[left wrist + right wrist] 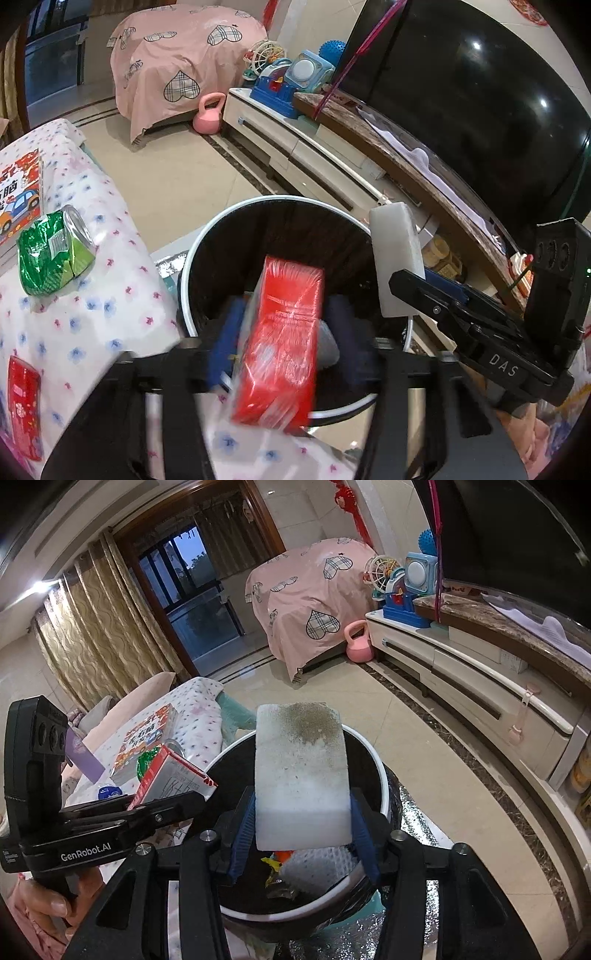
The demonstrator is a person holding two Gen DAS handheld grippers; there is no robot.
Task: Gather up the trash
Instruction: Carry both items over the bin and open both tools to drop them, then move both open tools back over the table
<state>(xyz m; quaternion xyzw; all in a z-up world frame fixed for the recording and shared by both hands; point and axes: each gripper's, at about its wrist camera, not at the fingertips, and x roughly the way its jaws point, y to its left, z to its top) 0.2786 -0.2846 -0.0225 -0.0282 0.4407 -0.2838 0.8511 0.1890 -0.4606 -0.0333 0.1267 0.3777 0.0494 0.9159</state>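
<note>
Seemingly loose, red box (280,343) between left jaws

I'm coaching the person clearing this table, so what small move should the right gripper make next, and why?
Probably open the right gripper: it holds the white foam block directly above the bin, so letting go should drop it in.
</note>
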